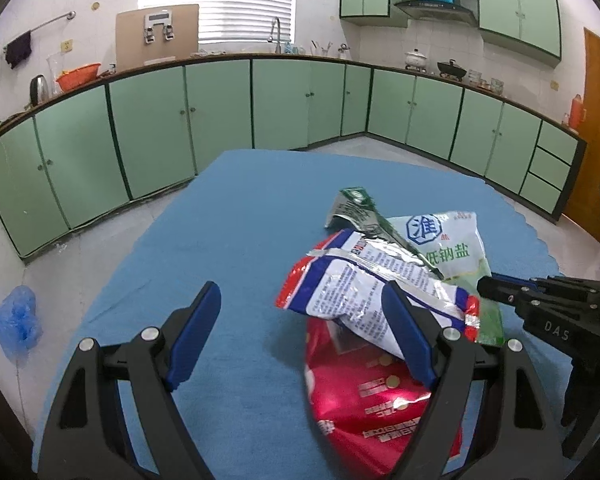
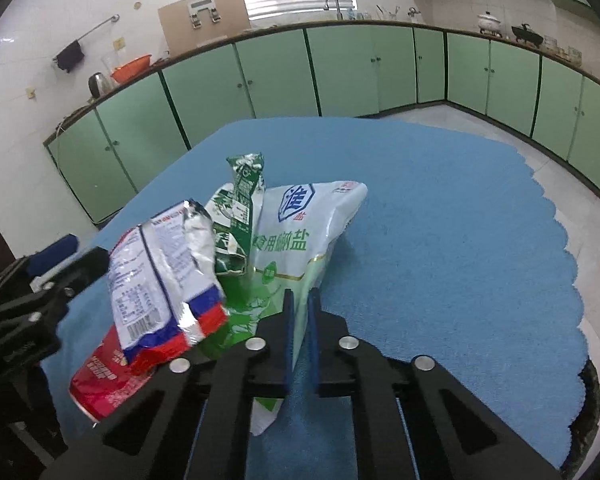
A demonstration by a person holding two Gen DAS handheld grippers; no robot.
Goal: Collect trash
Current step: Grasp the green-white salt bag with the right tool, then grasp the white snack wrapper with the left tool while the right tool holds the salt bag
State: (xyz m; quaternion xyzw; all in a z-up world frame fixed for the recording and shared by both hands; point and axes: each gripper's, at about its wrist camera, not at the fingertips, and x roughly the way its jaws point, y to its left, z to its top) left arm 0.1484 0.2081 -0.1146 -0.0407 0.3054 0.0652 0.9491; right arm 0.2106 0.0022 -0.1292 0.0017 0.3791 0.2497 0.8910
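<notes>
Clamping the near edge of the white-and-green plastic salt bag (image 2: 300, 240), the right gripper (image 2: 300, 312) anchors the wrapper heap on the blue cloth-covered table (image 2: 440, 220), while the left gripper (image 1: 300, 336) hangs wide open over the white-and-red foil snack wrapper (image 1: 364, 292), apparently ready to gather it.

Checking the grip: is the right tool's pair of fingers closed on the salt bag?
Yes, the right tool pinches the salt bag.

A blue cloth (image 2: 440, 216) covers the table, bearing piled wrappers (image 1: 380, 300).
</notes>
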